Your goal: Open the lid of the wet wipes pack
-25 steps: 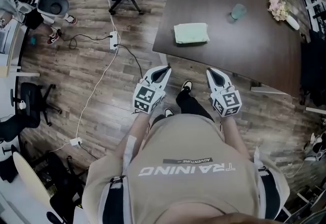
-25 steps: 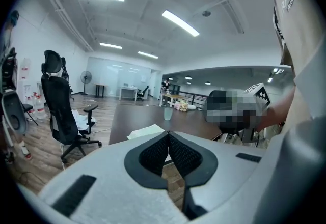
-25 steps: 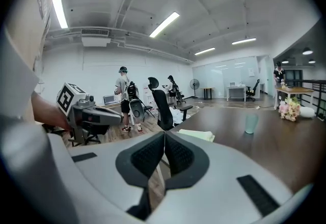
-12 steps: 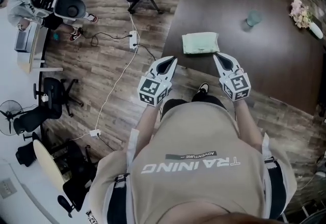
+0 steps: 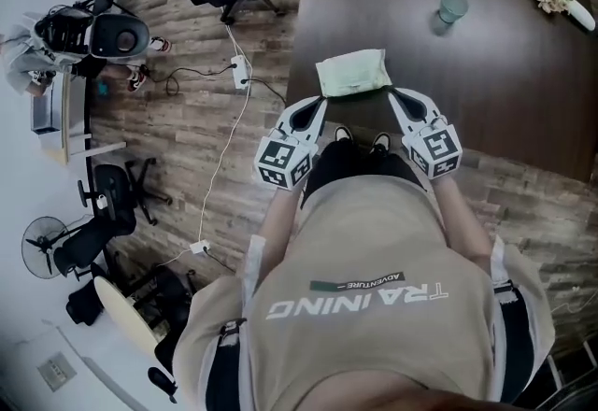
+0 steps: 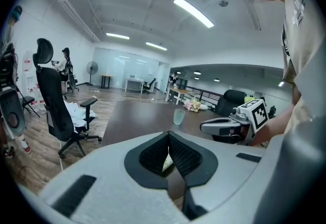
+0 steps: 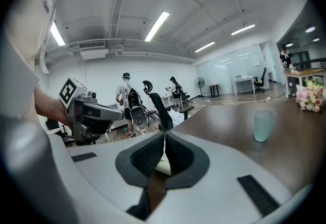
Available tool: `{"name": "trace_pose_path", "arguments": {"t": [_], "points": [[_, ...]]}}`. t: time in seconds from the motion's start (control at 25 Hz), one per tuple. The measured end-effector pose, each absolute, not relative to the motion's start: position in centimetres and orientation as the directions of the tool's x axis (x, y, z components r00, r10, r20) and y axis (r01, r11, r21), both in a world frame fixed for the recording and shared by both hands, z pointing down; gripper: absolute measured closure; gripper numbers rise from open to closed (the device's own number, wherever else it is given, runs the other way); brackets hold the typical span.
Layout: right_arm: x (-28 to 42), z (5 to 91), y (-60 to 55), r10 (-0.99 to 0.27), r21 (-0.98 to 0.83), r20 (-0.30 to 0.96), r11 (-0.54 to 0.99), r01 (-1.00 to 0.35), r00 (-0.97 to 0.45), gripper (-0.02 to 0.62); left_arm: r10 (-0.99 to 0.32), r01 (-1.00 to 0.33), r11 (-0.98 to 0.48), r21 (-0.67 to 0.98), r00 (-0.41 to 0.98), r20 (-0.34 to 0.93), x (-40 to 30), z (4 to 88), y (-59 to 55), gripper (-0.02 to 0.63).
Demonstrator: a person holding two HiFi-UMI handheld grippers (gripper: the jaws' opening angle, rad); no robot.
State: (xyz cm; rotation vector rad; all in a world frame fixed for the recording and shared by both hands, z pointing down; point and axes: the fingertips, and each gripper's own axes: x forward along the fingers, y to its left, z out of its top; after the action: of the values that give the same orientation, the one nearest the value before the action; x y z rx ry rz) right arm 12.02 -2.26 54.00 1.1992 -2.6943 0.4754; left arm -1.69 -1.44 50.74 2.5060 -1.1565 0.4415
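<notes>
The soft, flat, pale green wet wipes pack (image 5: pixel 353 75) lies on the dark brown wooden table (image 5: pixel 486 73), close to the table's near edge. It looks like a little pillow with a slightly wrinkled top. From the pack, the grey left gripper (image 5: pixel 319 101) is at 8 o'clock and the grey right gripper (image 5: pixel 392 93) is at 4 o'clock. Each tip is just beside a near corner. Both grippers have their jaws pressed together and hold nothing. In each gripper view a bit of the pack peeks out low behind the closed jaws. A see-through green cup (image 5: pixel 451 7) stands at 2 o'clock from the pack, well apart.
</notes>
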Motion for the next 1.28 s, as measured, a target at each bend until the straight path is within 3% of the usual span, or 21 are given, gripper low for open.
{"name": "trace_pose_path", "arguments": {"t": [0.4,0.76,1.12,1.28], "points": [[12.2,53.6,-4.0,-0.688,-0.154,0.296,0.650,-0.744,-0.663,0.580,-0.639,-0.743,-0.647,0.171,0.651,0.409,0.7,52.0,-6.6,0.597],[8.9,53.8,-6.0,-0.610,-0.035,0.403,0.734,-0.678,-0.682,0.578,-0.632,-0.751,-0.634,0.181,0.639,0.439,-0.5,53.4,-8.4,0.597],[4.2,58.6,-6.9,-0.417,0.127,0.673,0.879,-0.460,-0.611,0.578,-0.531,-0.711,-0.667,0.222,0.663,0.528,-2.4,58.8,-7.8,0.597],[3.1,60.6,-6.1,-0.333,0.207,0.781,0.936,-0.284,-0.528,0.578,-0.483,-0.675,-0.701,0.230,0.687,0.543,-2.6,60.9,-7.5,0.597]]}}
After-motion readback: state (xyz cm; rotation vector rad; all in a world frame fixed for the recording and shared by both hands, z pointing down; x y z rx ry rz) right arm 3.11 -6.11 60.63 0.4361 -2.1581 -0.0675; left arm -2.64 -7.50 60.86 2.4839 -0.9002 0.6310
